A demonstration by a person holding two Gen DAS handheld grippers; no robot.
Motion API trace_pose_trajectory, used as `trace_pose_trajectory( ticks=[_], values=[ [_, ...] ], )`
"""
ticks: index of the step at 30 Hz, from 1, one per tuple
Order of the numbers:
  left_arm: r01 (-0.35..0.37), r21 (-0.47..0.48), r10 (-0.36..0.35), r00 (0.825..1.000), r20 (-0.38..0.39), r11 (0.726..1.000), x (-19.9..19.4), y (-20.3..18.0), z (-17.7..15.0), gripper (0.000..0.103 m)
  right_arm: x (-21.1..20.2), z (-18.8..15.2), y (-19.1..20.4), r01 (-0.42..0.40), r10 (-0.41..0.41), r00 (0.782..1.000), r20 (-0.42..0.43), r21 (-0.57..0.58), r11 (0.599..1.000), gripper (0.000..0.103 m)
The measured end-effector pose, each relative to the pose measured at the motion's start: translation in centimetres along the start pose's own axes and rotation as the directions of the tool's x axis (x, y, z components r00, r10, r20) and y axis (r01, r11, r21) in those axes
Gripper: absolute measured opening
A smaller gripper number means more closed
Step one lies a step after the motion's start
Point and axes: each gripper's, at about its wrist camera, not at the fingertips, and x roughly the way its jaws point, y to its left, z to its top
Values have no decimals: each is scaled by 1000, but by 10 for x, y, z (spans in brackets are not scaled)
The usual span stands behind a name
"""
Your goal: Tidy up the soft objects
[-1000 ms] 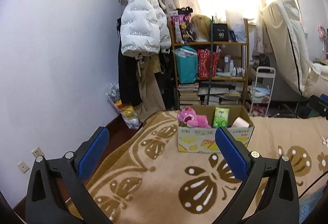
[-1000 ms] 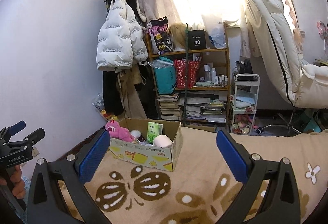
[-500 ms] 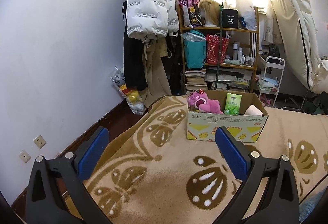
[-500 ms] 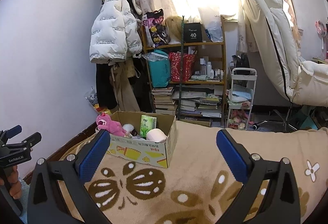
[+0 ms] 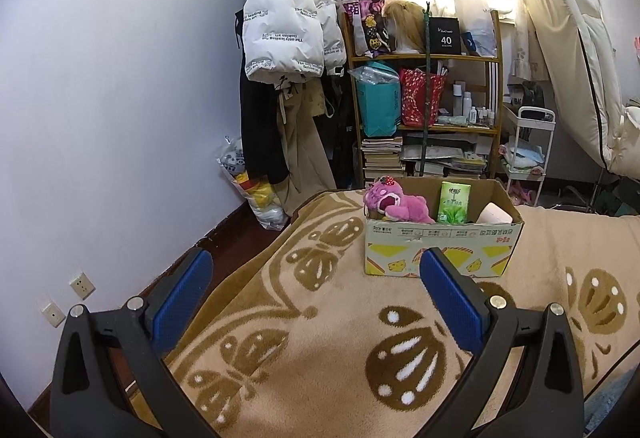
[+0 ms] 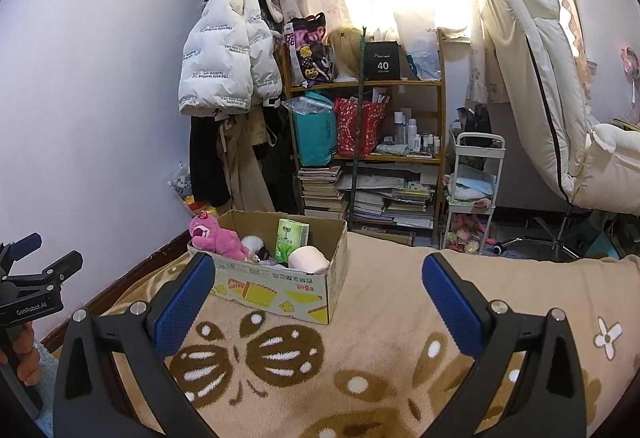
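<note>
A cardboard box (image 5: pixel 442 252) (image 6: pixel 280 288) stands on the tan patterned blanket (image 5: pixel 328 322). In it lie a pink plush bear (image 5: pixel 394 202) (image 6: pixel 218 238), a green tissue pack (image 5: pixel 454 202) (image 6: pixel 292 238) and a pale pink soft lump (image 5: pixel 496 214) (image 6: pixel 308 259). A small white plush (image 6: pixel 253 242) shows in the right wrist view. My left gripper (image 5: pixel 316 294) is open and empty, held back from the box. My right gripper (image 6: pixel 318 296) is open and empty, to the box's right. The left gripper also shows at the right wrist view's left edge (image 6: pixel 28 278).
A wooden shelf (image 5: pixel 426 109) with bags and books stands behind the bed. Coats (image 5: pixel 288 37) hang to its left. A white cart (image 6: pixel 474 189) and a cream chair (image 6: pixel 552 109) are at the right. The bed's left edge drops to dark floor (image 5: pixel 224 258).
Both grippers have tilted down and drawn back slightly, so the box sits lower and a little farther in view. Both stay open and empty.
</note>
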Motion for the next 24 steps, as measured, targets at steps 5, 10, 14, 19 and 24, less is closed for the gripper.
trace_pose_trajectory(
  ticks=[5,10,14,19,24],
  values=[
    [0,8,0,1000,6,1000,-1,-1,1,102,2,-2,1,4,-4,1000,-7,-4,1000,103],
    [-4,20,4,1000,0,1000,2,-2,2,102,3,-3,-4,6,-6,1000,-13,-1,1000,103],
    [-4,20,4,1000,2,1000,2,-2,3,102,3,-3,-5,5,-5,1000,-15,-1,1000,103],
    [-6,22,6,1000,-2,1000,4,-2,2,102,2,-3,-5,5,-5,1000,-14,-2,1000,103],
    [-7,21,7,1000,-2,1000,5,-2,1,102,2,-4,-6,4,-4,1000,-16,0,1000,103]
  ],
)
